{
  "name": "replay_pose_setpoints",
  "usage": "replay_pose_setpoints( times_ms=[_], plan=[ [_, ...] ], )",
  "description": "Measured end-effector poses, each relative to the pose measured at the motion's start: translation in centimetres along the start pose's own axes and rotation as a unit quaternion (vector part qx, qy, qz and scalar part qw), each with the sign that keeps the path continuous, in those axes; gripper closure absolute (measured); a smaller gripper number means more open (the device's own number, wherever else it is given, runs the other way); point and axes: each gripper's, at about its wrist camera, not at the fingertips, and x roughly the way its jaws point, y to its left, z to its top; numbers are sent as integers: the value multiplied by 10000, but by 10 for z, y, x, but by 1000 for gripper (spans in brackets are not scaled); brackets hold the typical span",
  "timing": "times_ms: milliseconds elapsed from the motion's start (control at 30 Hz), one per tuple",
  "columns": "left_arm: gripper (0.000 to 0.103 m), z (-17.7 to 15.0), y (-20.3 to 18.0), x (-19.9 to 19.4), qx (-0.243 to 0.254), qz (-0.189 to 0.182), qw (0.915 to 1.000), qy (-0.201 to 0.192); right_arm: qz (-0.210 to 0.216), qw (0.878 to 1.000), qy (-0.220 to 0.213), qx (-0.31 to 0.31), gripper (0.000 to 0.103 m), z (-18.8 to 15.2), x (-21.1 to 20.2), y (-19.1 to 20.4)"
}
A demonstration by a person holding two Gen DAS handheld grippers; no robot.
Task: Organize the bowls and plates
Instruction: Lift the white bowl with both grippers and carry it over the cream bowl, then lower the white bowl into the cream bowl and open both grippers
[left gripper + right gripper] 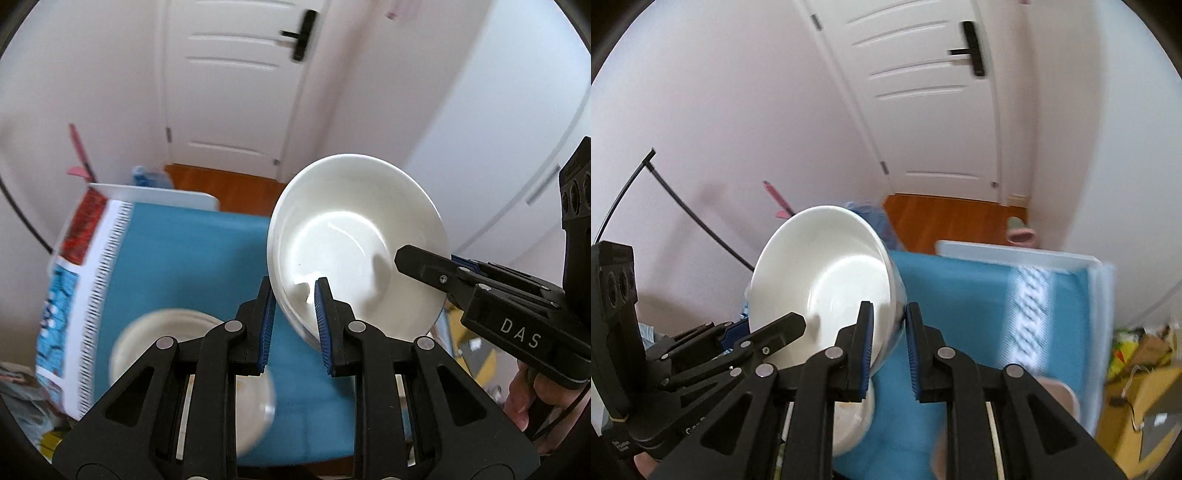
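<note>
1. Progress is looking partial from the left wrist: the left gripper point(295, 325) is pinching the white bowl's point(354, 236) near rim, fingers nearly closed, above a blurred second bowl point(177, 365) on the blue-clothed bench point(192, 266).
2. From the right wrist, the right gripper point(890, 350) is clamping the opposite rim likewise, the bowl hanging tilted in the air, still needing to be set down.

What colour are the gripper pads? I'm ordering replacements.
Blue, ribbed, on black fingers; clearest in the left wrist view on the left gripper, clamped on the white bowl's rim.

L gripper point(297, 325) & R gripper point(424, 267) both clamp white bowl point(354, 240) rim, tilted above blue cloth point(184, 266) w/ another bowl point(177, 350).
</note>
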Motion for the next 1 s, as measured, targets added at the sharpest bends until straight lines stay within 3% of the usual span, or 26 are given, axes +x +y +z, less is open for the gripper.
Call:
replay_pose_setpoints(
  times_ms=[333,700,1000],
  plan=[
    [84,-49,-91,44,618,-380,9939,826,-564,9957,48,728,87,-66,-44,-85],
    [84,-83,-113,92,1037,-199,9811,1619,-665,9863,528,1412,87,-116,-20,-130],
    [84,-85,-116,113,1422,97,9743,1742,-860,9846,708,1348,87,-125,-5,-137]
  ],
)
